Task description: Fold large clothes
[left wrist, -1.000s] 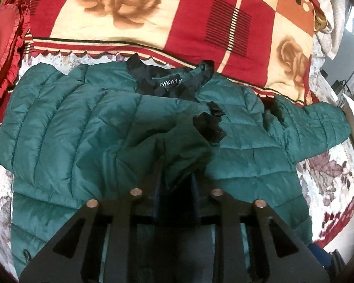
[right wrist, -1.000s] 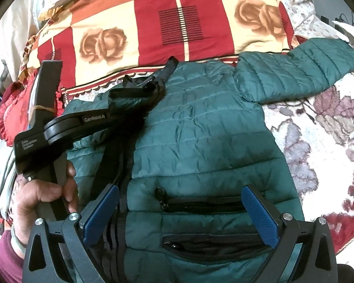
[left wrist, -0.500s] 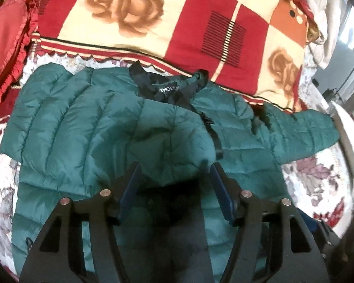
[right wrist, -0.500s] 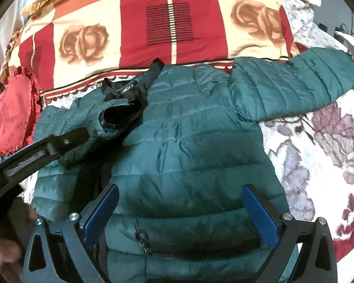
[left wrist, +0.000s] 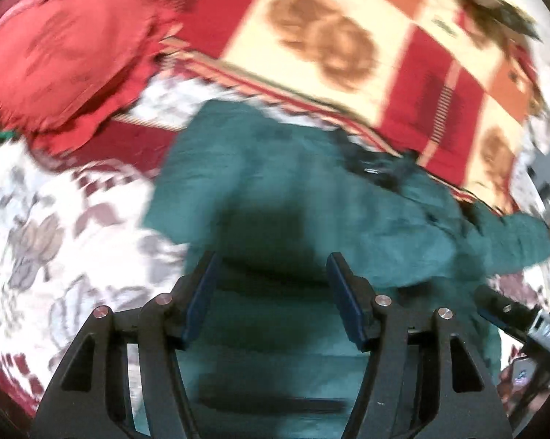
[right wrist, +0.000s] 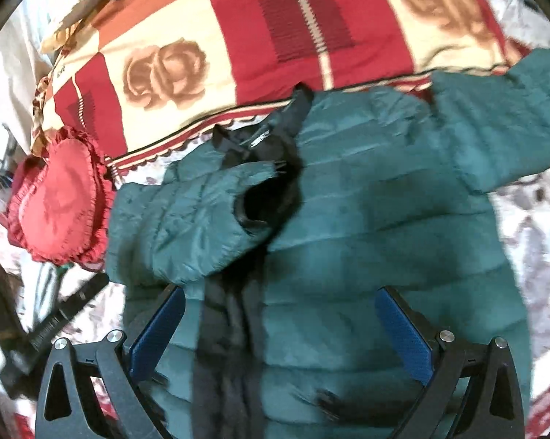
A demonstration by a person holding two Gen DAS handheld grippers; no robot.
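Green quilted puffer jacket: shiny padded fabric stitched in horizontal bands, lying flat, front up, on the bed.
Sleeve nearer the cushion: folded in across the chest, its black-lined cuff opening resting beside the front zip.
Other sleeve: stretched outward, its far part lying over the edge of the blanket.
Collar: black lining, a small white label showing, too blurred to read.
Front opening: a dark strip running down from the collar toward the right gripper.
Red and cream plush blanket with brown rose prints: spread beyond the collar, with a scalloped border.
Red heart-shaped cushion with ruffled edge: just beside the folded shoulder.
White bedsheet with maroon floral print: under the jacket.
Left gripper: black frame, blue pads moderately parted, nothing between them; it hovers over the jacket's lower part. This view is motion-blurred.
Right gripper: blue pads set wide apart above the jacket's front, gripping nothing.
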